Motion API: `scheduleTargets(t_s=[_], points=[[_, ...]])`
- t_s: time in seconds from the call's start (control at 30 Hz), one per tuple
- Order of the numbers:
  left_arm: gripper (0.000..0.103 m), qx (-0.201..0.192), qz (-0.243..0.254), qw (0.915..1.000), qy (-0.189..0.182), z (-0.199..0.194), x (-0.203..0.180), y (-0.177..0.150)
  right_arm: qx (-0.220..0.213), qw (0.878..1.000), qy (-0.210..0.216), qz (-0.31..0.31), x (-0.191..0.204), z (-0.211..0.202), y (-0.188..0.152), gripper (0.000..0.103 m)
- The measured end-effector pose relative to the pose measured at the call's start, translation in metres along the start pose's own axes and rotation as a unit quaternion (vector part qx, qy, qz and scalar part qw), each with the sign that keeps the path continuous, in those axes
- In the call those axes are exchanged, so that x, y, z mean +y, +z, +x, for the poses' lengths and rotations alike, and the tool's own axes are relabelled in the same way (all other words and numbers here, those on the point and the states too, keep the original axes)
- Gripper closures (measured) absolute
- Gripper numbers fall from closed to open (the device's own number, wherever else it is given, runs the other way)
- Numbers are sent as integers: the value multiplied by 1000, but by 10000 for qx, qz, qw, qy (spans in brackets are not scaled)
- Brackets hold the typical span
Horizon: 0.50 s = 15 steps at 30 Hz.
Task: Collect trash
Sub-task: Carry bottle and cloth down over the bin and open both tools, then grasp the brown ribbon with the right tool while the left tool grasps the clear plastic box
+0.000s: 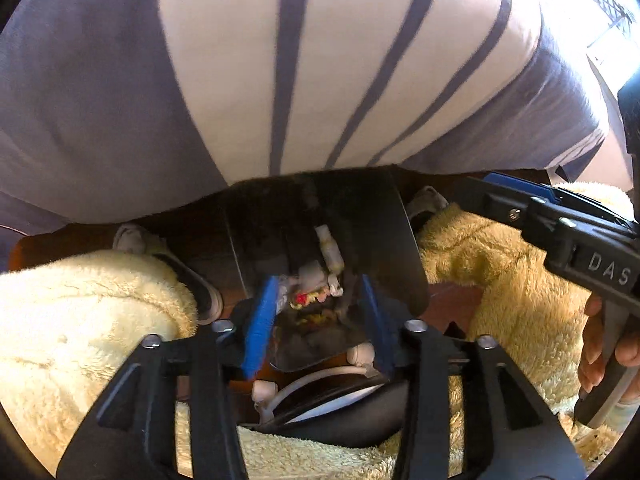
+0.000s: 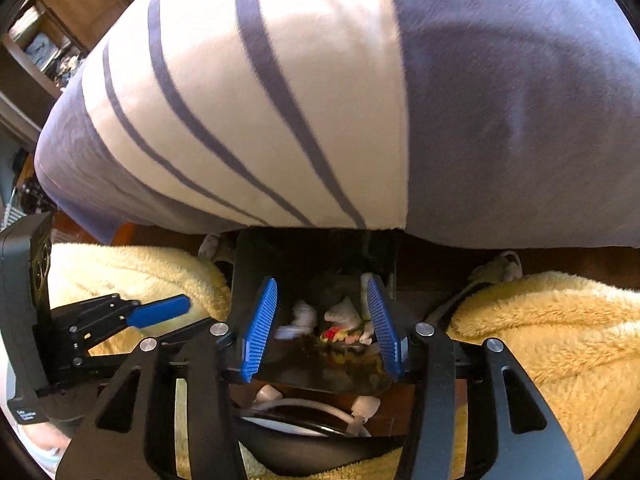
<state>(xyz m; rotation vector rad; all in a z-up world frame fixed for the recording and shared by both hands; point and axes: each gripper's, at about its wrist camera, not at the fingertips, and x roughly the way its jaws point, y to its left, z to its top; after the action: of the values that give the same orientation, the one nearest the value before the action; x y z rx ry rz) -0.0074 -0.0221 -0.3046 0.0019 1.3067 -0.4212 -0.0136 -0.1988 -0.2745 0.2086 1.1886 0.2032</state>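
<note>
A glossy black container [image 1: 360,220] stands on the floor between the person's legs. In it lies a small heap of trash [image 1: 316,284]: crumpled white scraps with a red and yellow bit. My left gripper [image 1: 318,320] points down over it, jaws apart, and the pads press on nothing. In the right wrist view the same container [image 2: 272,256] and trash [image 2: 344,320] lie below my right gripper [image 2: 322,328], which is open too. One blue finger of the left gripper [image 2: 160,315] shows at the left there. The right gripper's blue finger [image 1: 516,186] shows at the right in the left wrist view.
A striped shirt [image 1: 300,80] fills the top of both views. Fluffy yellow trouser legs [image 1: 80,320] [image 2: 540,340] flank the container on both sides. White shoes [image 1: 132,240] rest on the brown floor. A white curved bar with white knobs [image 2: 360,406] lies just below the container.
</note>
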Motion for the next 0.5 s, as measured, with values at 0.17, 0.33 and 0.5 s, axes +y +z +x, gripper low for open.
scheduleTargets(t_s=[0.17,0.33,0.5], points=[[30,-577,140,9980,200,-43,-1,15,-524,9986,-95,10,-4,-34,14,31],[21,-1323,245,9901,408,-98,-2,46,-1290,9913,-251,-109,-2,-84,46,25],[20,-1782,268,9817,614,-134,7,86,-1700,9848,-320,-145,-8,-113,94,25]])
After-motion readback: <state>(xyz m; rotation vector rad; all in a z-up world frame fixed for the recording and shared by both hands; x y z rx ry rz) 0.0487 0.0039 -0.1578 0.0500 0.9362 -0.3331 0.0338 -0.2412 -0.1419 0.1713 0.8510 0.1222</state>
